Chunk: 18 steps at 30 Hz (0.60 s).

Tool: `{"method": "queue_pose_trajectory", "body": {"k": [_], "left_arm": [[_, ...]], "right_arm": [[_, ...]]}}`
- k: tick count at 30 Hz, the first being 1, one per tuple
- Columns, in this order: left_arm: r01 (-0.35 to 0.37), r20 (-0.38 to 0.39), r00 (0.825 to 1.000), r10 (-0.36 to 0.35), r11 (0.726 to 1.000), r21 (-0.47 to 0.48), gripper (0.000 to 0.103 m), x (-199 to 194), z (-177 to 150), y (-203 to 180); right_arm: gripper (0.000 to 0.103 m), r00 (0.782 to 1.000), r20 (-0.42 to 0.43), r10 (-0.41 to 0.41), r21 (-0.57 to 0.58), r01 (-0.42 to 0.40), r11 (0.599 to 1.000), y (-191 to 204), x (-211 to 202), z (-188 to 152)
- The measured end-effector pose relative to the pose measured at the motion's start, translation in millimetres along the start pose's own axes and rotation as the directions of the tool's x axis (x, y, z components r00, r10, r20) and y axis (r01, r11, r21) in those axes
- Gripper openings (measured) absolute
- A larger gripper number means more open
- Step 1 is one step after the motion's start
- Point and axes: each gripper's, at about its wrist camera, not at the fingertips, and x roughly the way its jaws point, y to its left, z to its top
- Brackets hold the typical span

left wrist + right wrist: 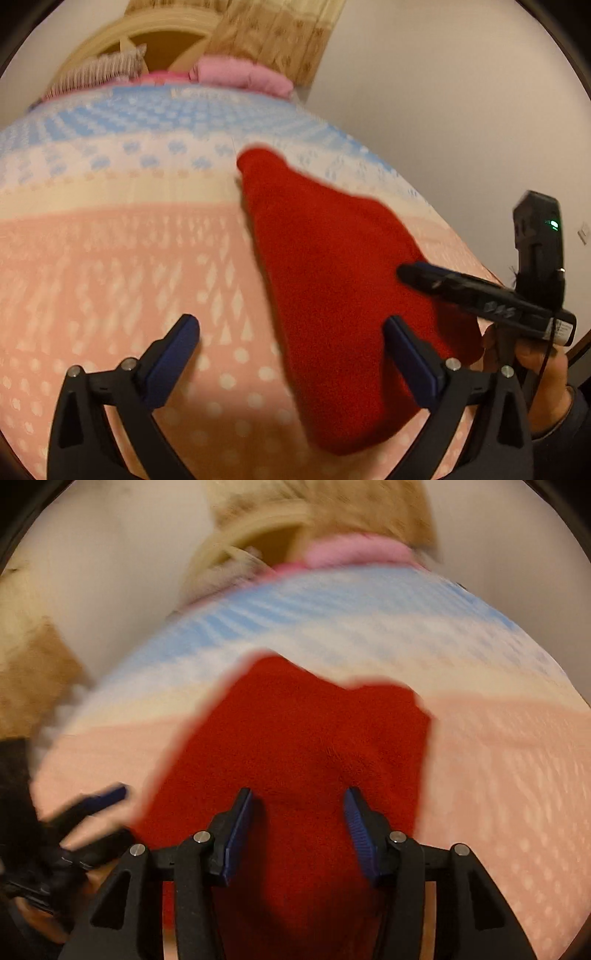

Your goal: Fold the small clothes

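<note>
1. Red garment (332, 280) spread flat on pink-and-blue patterned bedspread (110, 258).
2. Right gripper (299, 834) over it, jaws parted, gripping nothing.
3. Left gripper (291, 354) spread wide, empty, straddling garment's near edge.

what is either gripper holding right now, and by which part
Nothing. The left gripper is wide open, and the right gripper stands open over the red cloth without pinching it.
</note>
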Motion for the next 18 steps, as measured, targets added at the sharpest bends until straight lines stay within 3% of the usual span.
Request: {"method": "queue_pose_trajectory", "body": {"k": [3, 7, 9, 11, 15, 18], "left_arm": [[-0.003, -0.072, 0.997, 0.001, 1.000, -0.020, 0.103, 13.2, -3.8, 4.1], [-0.007, -0.061, 0.998, 0.006, 1.000, -0.004, 0.103, 10.3, -6.9, 3.4], [-0.006, -0.055, 0.998, 0.006, 1.000, 0.002, 0.103, 9.8, -9.3, 2.3], [-0.006, -0.053, 0.999, 0.007, 1.000, 0.010, 0.103, 9.9, -9.4, 2.2], [0.006, -0.054, 0.999, -0.005, 1.000, 0.031, 0.101, 9.0, -12.6, -3.7], [0.028, -0.050, 0.998, -0.026, 0.998, 0.054, 0.094, 7.7, -13.5, -7.3]], "right_arm": [[0.052, 0.997, 0.041, 0.060, -0.015, -0.060, 0.998, -6.2, -6.4, -10.9], [0.052, 0.997, 0.041, 0.058, -0.094, -0.054, 0.994, 4.7, -12.9, -8.1], [0.052, 0.990, 0.073, 0.119, -0.054, -0.115, 0.992, -4.7, -15.7, 0.7], [0.053, 0.986, 0.111, 0.125, 0.043, -0.130, 0.991, -22.5, -18.6, 11.2], [0.053, 0.995, 0.065, 0.069, 0.172, -0.080, 0.982, -52.4, -0.6, 22.4], [0.053, 0.994, 0.041, 0.099, 0.234, -0.106, 0.966, -71.3, 13.9, 25.7]]}}
